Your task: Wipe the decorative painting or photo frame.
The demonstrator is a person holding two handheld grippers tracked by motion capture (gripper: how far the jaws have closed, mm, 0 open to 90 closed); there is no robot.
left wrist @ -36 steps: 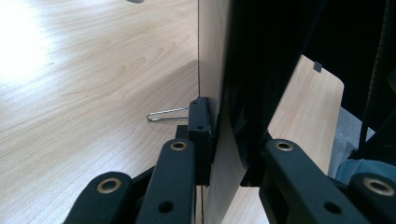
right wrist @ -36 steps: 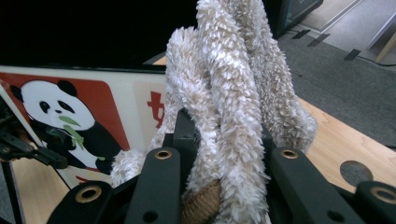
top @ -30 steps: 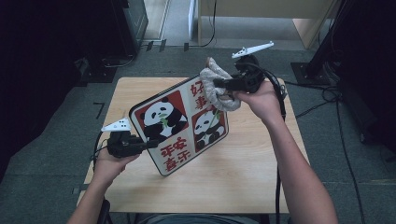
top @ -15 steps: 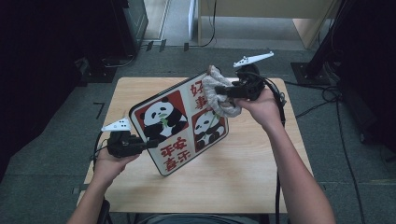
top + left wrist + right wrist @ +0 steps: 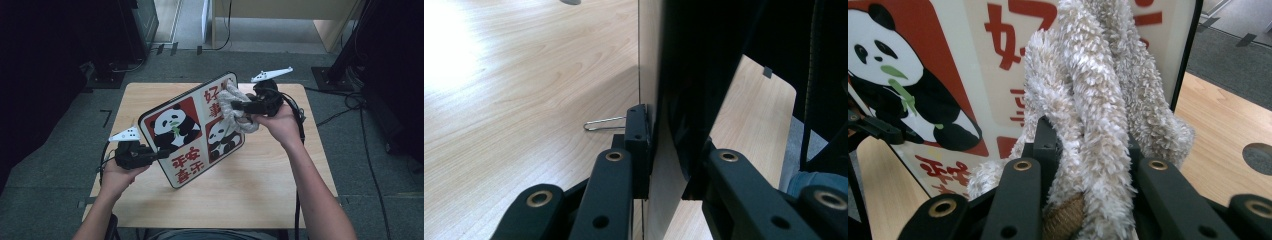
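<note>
panda board (image 5: 192, 135) stands tilted on table (image 5: 260, 185), cloth (image 5: 232, 107) against its face.

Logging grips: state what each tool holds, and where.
Left tool clamps the panda board by its edge; right tool grips the fluffy cloth at a bunched fold.

Fluffy cloth (image 5: 1098, 100), glossy board (image 5: 192, 127)

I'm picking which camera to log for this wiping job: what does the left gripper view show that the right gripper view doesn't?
Left gripper view alone: the panda board seen edge-on with its dark back, the left tongs shut on that edge, and a thin wire loop lying on the table.

Right gripper view alone: the board's printed front with a panda and red characters, and the fluffy cloth clamped in the right tongs against it.

Both: the board, the wooden table, black jaws rising from below.
</note>
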